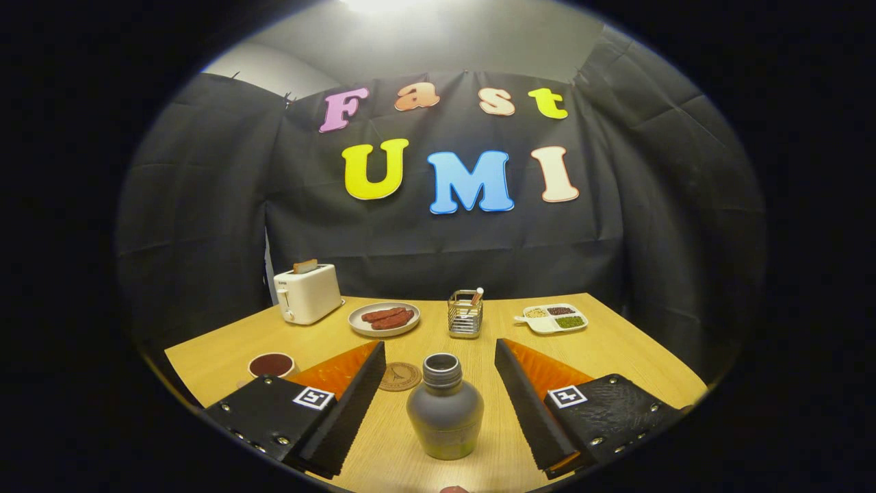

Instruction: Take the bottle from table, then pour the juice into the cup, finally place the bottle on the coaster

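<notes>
A grey bottle (445, 411) with an uncapped threaded neck stands upright on the wooden table (616, 349), with greenish liquid showing at its base. It sits between the two fingers of my gripper (439, 356), which is open wide, with a gap on each side of the bottle. A round brown coaster (400, 376) lies just beyond the bottle, a little to its left, beside the left finger. A white cup (271, 365) holding dark liquid stands past the left finger, further left.
At the back of the table stand a white toaster (306, 293) with a slice in it, a plate of sausages (384, 318), a wire holder (465, 315) and a divided white dish (553, 318) of grains. The table's edges fall off left and right.
</notes>
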Motion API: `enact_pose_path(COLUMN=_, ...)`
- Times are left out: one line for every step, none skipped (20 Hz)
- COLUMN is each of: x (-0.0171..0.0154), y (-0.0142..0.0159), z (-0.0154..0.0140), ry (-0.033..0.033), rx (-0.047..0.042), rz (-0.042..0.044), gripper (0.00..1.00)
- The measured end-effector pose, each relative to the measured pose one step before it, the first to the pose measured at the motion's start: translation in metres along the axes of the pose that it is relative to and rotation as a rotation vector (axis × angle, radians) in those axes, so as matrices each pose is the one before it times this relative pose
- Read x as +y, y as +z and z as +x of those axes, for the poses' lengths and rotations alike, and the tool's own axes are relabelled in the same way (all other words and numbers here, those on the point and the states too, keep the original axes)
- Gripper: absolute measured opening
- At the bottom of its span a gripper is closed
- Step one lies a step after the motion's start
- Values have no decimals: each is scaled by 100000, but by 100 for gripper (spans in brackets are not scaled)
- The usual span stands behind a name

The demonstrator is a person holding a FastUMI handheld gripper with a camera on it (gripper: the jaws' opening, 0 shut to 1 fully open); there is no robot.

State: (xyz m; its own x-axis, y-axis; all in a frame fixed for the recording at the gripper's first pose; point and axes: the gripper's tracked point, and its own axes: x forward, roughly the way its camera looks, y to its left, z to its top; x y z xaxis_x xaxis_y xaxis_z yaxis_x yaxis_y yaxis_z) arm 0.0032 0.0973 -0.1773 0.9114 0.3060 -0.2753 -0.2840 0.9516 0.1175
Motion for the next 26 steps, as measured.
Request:
enact_pose_path(x=-70, y=-438, z=137, ry=-106, rx=1136, rz=-42, gripper=98)
enact_pose_path(x=38, y=-590, z=52, ry=-14, rx=1270, rz=123, gripper=98)
enact_pose_path(x=-128, y=-496, z=122, ry=-289, rx=1313, rz=149, gripper=98)
enact_pose_path(x=-39, y=-620, z=86, ry=20, rx=1305, rz=333, gripper=98)
enact_pose_path(x=-58, y=-459, z=36, ry=-131, rx=1100, rz=120, gripper=98)
enact_pose_path(x=-21, y=-458, z=136, ry=-135, rx=1208, rz=-121, gripper=98)
enact_pose_path(x=-74, y=-373, z=46, ry=-44, rx=962, rz=-195, gripper=98)
enact_pose_path(x=38, y=-511, z=86, ry=33, rx=995, rz=-154, gripper=98)
enact_pose_path(x=0, y=-362, z=54, ry=137, rx=939, rz=-50, gripper=98)
enact_pose_path(x=15, y=-429, z=130, ry=-158, rx=1003, rz=-164, gripper=98)
enact_pose_path(x=-112, y=-327, z=64, ry=-285, rx=1051, rz=-193, gripper=98)
enact_pose_path(x=-46, y=-370, z=14, ry=-183, rx=798, rz=-42, gripper=98)
enact_pose_path(x=-99, y=-383, z=105, ry=-164, rx=867, rz=48, gripper=98)
enact_pose_path(x=-13, y=-488, z=38, ry=-236, rx=1030, rz=24, gripper=98)
enact_pose_path(x=-111, y=-375, z=12, ry=-363, rx=893, rz=-24, gripper=98)
enact_pose_path(x=-60, y=-426, z=55, ry=-273, rx=946, rz=3, gripper=98)
enact_pose_path(x=-79, y=-357, z=28, ry=-112, rx=945, rz=293, gripper=98)
enact_pose_path(x=-39, y=-352, z=110, ry=-90, rx=900, rz=421, gripper=98)
enact_pose_path(x=-96, y=-244, z=65, ry=-70, rx=808, rz=286, gripper=98)
enact_pose_path(x=-10, y=-430, z=111, ry=-36, rx=1025, rz=116, gripper=98)
enact_pose_path(x=-10, y=-201, z=69, ry=195, rx=661, rz=20, gripper=98)
enact_pose_path(x=67, y=-134, z=44, ry=51, rx=453, rz=-170, gripper=98)
enact_pose_path(x=-5, y=-246, z=156, ry=15, rx=716, rz=-476, gripper=98)
enact_pose_path(x=51, y=-489, z=140, ry=-73, rx=1134, rz=-583, gripper=98)
enact_pose_path(x=-27, y=-355, z=223, ry=56, rx=1176, rz=-379, gripper=98)
enact_pose_path(x=-17, y=-427, z=140, ry=-165, rx=1259, rz=-286, gripper=98)
